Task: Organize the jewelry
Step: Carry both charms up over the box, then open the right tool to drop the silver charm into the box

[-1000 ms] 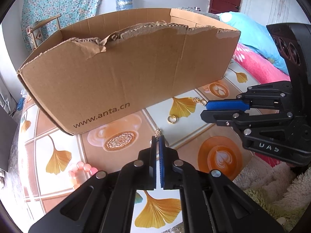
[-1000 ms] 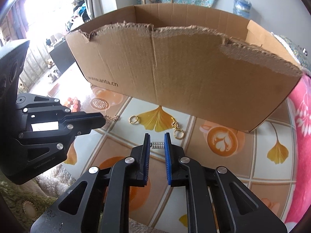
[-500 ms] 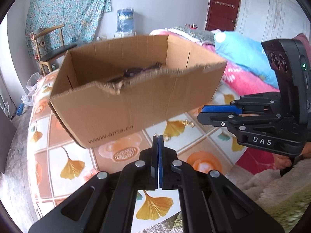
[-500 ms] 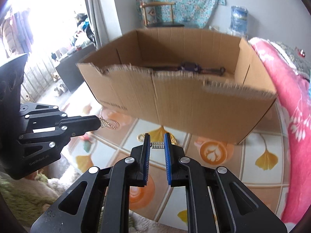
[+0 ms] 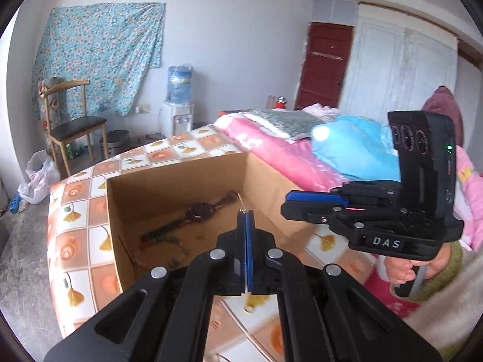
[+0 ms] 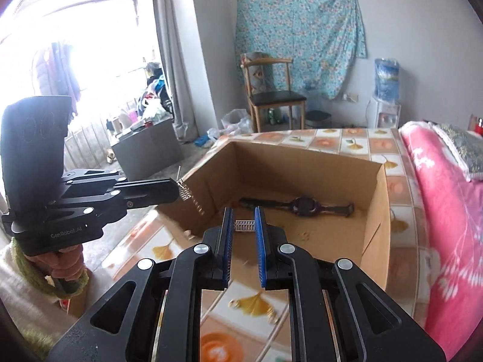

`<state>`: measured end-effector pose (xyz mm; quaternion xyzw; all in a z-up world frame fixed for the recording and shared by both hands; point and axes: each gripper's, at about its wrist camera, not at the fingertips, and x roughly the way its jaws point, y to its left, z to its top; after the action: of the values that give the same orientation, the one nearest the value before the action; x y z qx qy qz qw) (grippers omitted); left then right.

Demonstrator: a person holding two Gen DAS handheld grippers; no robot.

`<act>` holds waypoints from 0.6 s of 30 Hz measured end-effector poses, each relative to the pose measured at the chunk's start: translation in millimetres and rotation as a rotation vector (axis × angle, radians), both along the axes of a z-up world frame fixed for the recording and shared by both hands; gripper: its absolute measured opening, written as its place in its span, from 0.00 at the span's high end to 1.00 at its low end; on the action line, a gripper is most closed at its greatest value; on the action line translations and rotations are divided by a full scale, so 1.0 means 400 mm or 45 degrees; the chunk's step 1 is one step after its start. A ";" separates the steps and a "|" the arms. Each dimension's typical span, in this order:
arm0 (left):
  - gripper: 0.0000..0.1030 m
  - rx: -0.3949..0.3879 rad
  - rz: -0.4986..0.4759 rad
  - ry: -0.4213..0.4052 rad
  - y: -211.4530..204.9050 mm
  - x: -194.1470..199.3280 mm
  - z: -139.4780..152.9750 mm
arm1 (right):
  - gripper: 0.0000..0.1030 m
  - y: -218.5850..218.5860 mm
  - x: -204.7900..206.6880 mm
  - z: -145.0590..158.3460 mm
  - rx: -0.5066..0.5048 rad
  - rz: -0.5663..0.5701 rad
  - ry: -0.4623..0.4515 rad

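Observation:
My left gripper (image 5: 245, 213) is shut on a thin gold chain (image 6: 193, 200), which hangs from its tips in the right wrist view. My right gripper (image 6: 244, 212) is shut on a small silver studded piece (image 6: 244, 226) held crosswise between its blue pads. Both are raised above the near edge of an open cardboard box (image 5: 169, 190). A dark wristwatch (image 5: 196, 212) lies on the box floor; it also shows in the right wrist view (image 6: 302, 205). The right gripper (image 5: 285, 203) is to the right of the left one.
The box stands on a table with a ginkgo-leaf cloth (image 5: 75, 211). A pink bed (image 6: 437, 187) is on the right. A wooden chair (image 6: 271, 96), a water dispenser (image 5: 178, 111) and a grey cabinet (image 6: 145, 150) stand farther off.
Both grippers have risen from table level to above the box rim, carrying the chain and the silver piece. The box interior and watch have come into view.

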<state>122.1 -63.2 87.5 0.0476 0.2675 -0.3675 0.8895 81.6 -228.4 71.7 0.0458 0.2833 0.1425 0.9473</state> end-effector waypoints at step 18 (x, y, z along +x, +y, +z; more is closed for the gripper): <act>0.99 0.060 0.072 0.554 -0.042 0.250 -0.193 | 0.87 -0.053 0.189 -0.130 0.096 -0.016 0.383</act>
<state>222.0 -80.1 10.3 -0.0195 0.4627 -0.3378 0.8194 157.2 -249.6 19.7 0.1039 0.4162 0.1385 0.8926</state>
